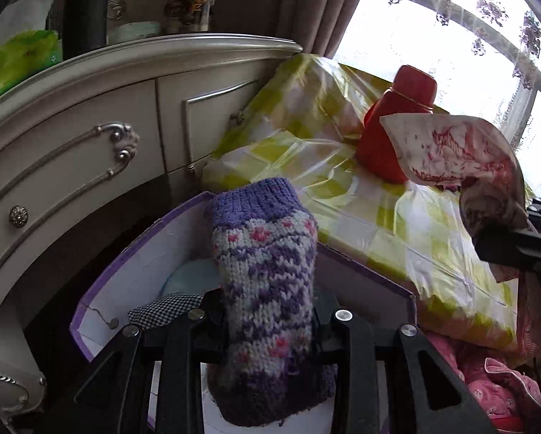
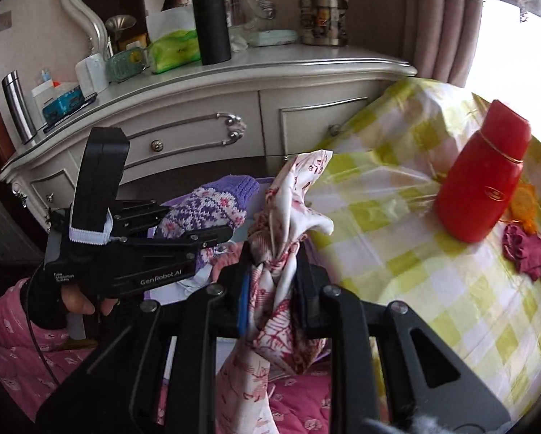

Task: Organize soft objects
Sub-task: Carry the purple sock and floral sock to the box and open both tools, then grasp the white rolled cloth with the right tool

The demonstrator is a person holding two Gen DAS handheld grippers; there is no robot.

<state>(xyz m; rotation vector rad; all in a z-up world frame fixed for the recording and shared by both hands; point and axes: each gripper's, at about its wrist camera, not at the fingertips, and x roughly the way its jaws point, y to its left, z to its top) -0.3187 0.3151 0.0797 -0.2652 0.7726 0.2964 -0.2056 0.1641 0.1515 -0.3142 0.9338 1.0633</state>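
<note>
My left gripper (image 1: 267,311) is shut on a purple and white knitted sock (image 1: 263,253), held upright over an open purple-edged box (image 1: 100,289). The box holds a checked cloth (image 1: 165,307) and a pale blue item (image 1: 187,278). The sock (image 2: 205,206) and left gripper (image 2: 212,233) also show in the right wrist view. My right gripper (image 2: 272,271) is shut on a white cloth with red print (image 2: 288,195), which hangs up and down from the jaws. That cloth (image 1: 451,152) shows at the right of the left wrist view.
A red bottle (image 2: 484,181) stands on a table with a yellow-green checked cover (image 2: 397,217). A dark red cloth (image 2: 531,253) and an orange item (image 2: 523,206) lie beside it. A cream dresser (image 2: 198,108) with clutter stands behind. Pink quilted fabric (image 2: 17,343) lies below.
</note>
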